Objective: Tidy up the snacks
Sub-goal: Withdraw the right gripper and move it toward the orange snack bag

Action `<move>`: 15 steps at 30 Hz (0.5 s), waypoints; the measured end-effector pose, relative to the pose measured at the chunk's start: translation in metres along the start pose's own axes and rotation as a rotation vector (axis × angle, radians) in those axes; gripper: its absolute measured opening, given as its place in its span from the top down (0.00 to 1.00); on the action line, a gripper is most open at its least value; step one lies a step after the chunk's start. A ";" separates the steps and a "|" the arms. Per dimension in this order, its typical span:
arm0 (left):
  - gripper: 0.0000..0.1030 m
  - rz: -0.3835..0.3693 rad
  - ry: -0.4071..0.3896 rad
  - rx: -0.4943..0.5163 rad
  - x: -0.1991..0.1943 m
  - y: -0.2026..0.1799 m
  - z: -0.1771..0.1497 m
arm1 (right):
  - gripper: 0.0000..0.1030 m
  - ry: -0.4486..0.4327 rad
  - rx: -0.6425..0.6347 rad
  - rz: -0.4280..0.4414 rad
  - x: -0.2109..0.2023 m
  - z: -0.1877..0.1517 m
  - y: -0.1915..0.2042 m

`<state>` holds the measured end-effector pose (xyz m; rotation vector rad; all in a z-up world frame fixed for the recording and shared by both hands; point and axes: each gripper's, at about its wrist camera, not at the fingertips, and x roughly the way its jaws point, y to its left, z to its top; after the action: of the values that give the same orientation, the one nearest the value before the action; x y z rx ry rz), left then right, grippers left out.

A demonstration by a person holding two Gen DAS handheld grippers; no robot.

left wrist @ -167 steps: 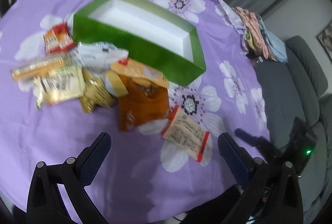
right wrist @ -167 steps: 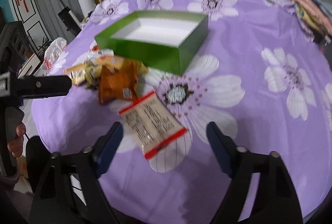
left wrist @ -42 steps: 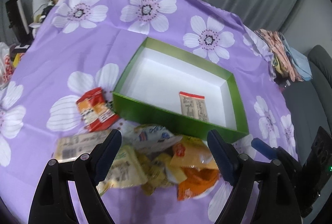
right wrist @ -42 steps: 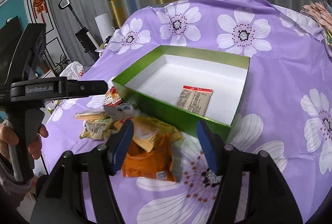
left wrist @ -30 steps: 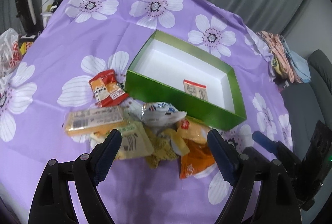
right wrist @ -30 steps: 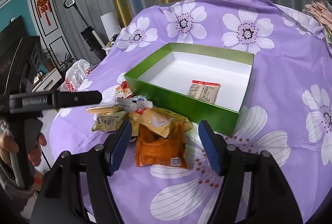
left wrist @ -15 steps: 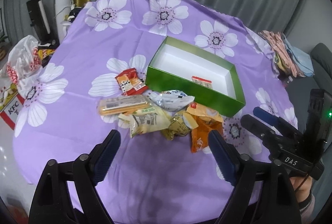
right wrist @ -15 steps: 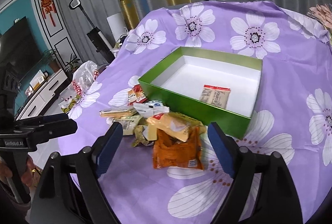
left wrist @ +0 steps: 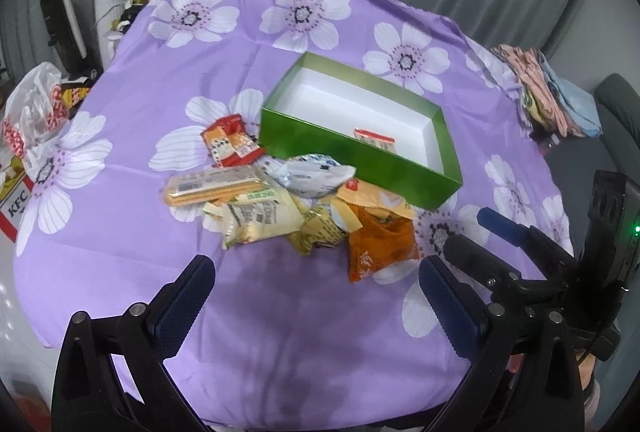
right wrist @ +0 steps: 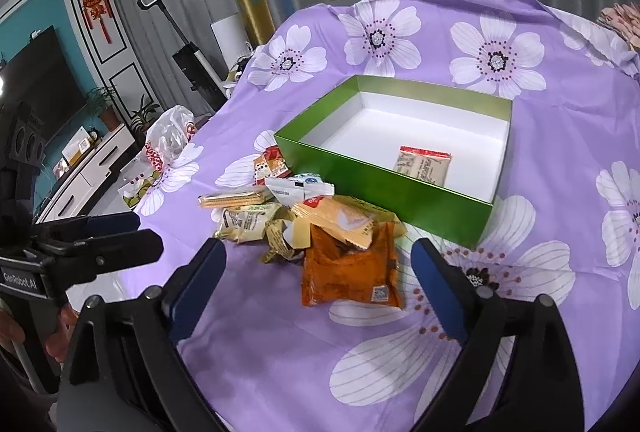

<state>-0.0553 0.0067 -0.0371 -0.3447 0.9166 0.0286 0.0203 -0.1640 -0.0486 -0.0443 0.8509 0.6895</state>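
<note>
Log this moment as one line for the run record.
left gripper open | right gripper open | one snack packet in green box | snack pile outside

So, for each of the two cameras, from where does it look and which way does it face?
Left wrist: sits on the left gripper, looking forward and down over the snack pile to the green box; its own open fingers show, and the right gripper at right.
Right wrist: sits on the right gripper, facing the orange packet and the box from the right side; its own open fingers show, and the left gripper at left.
Both share the box, the pile and the flowered purple cloth.
</note>
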 end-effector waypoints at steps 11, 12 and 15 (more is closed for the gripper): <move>0.02 -0.068 0.042 -0.021 0.032 -0.012 -0.009 | 0.07 0.065 0.015 -0.019 0.013 -0.022 -0.015; 0.02 -0.072 0.047 -0.021 0.035 -0.013 -0.010 | 0.07 0.077 0.016 -0.025 0.016 -0.026 -0.016; 0.02 -0.076 0.071 -0.052 0.049 -0.011 -0.016 | 0.07 0.098 0.014 -0.033 0.022 -0.036 -0.019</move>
<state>-0.0358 -0.0150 -0.0811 -0.4311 0.9737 -0.0296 0.0171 -0.1779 -0.0924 -0.0799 0.9474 0.6548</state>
